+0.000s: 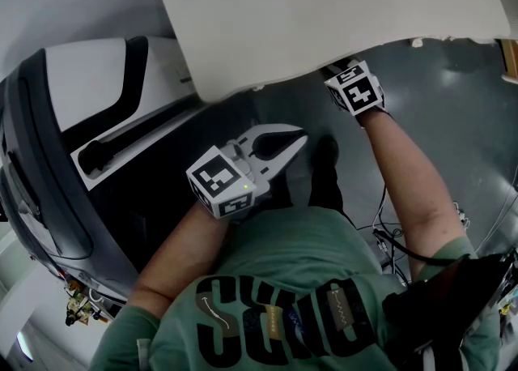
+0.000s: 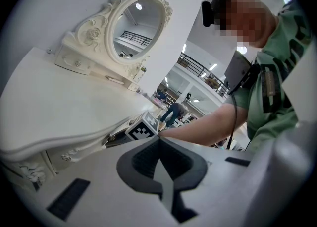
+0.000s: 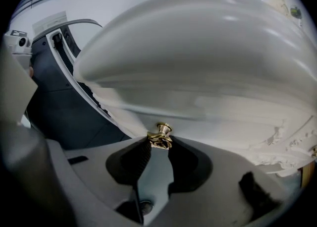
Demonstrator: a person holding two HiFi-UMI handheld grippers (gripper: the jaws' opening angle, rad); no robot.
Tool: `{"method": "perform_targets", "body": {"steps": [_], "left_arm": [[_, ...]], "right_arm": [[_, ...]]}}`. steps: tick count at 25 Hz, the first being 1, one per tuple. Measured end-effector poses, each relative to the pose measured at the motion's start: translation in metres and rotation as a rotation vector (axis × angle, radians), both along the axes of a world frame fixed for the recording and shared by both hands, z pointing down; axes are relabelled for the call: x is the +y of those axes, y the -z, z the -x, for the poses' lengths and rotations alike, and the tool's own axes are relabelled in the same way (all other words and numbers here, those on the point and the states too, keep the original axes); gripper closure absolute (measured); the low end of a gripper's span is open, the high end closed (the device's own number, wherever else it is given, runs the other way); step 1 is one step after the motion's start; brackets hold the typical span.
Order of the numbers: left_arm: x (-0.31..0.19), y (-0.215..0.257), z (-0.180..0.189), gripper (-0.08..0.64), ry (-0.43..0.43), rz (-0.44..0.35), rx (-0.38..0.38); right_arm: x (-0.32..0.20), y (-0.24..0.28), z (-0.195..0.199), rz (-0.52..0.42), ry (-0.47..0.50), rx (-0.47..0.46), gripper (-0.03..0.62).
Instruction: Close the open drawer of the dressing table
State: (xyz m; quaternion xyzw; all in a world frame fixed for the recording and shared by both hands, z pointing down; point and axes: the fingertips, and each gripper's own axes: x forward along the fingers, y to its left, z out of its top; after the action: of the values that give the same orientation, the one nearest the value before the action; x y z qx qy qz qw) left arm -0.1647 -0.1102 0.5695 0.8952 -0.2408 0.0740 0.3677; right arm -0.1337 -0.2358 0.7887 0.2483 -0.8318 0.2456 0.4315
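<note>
Two jaws of the right gripper (image 3: 159, 144) are clamped at their tips on the small brass drawer knob (image 3: 162, 133). Just beyond the knob, the cream drawer front (image 3: 223, 117) is seen beneath the rounded cream tabletop (image 3: 198, 47). The left gripper (image 2: 158, 141) is held with jaws together, empty. The oval cream-framed mirror (image 2: 138, 23) is seen far beyond them, to their left.
</note>
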Motion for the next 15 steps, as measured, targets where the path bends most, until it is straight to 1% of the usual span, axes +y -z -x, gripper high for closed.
{"method": "perform_targets", "body": {"steps": [10, 13, 15], "left_arm": [[-0.0004, 0.0021, 0.0001, 0.552, -0.003, -0.011, -0.003], [-0.0003, 0.0040, 0.0007, 0.552, -0.010, -0.018, -0.012], [-0.0002, 0.0062, 0.0003, 0.552, -0.014, -0.021, -0.017]], "right_arm": [[0.0015, -0.0014, 0.0000, 0.011, 0.014, 0.021, 0.477], [0.0007, 0.0006, 0.0008, 0.003, 0.014, 0.017, 0.471], [0.0030, 0.0007, -0.0035, 0.003, 0.005, 0.033, 0.458]]}}
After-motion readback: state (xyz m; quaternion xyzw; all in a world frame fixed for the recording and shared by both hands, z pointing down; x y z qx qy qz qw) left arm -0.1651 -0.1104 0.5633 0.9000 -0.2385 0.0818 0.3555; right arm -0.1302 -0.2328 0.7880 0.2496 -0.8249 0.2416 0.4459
